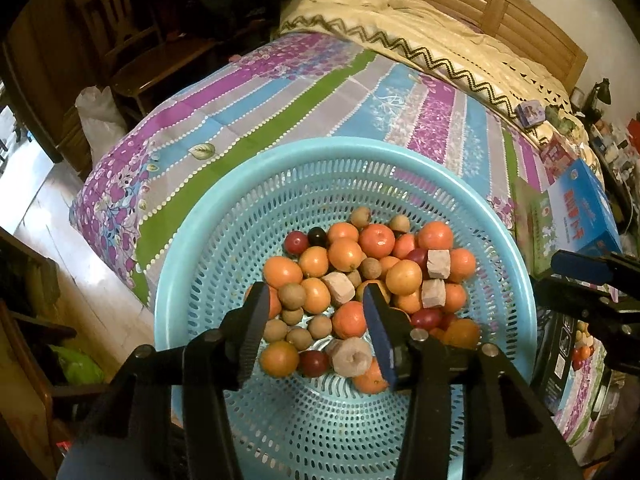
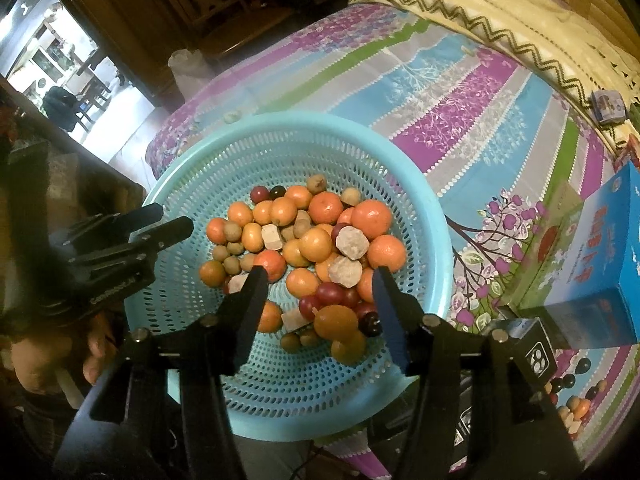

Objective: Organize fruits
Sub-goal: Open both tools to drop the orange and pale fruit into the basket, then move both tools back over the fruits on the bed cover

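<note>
Left wrist view looks down into a big light-blue basket (image 1: 224,216) with slotted holes, sitting on a bed with a striped purple, blue and green sheet (image 1: 280,100). So the fruit pile (image 1: 360,264) sits toward the middle and far side of the basket floor: lots of oranges (image 1: 376,240), small round brown fruits (image 1: 292,297), a few dark red ones (image 1: 297,241), plus some pale chunky cut pieces (image 1: 339,288). The left gripper (image 1: 316,300) hangs right above the near edge of the pile with its jaws apart, nothing pinched between them, just fruit showing through the gap. From the right wrist view, same deal: the right gripper (image 2: 320,284) hovers over the near side of the heap, jaws spread, nothing clamped, red fruits (image 2: 330,293) and an orange-brown one (image 2: 335,322) visible in the gap. The left gripper (image 2: 160,228) pokes in over the basket rim on the left there, with a hand (image 2: 40,356) below it. Off to the right on the sheet lies a blue box (image 2: 616,248), and a cream blanket (image 2: 480,4) with a zigzag border is bunched at the far end of the bed.
</note>
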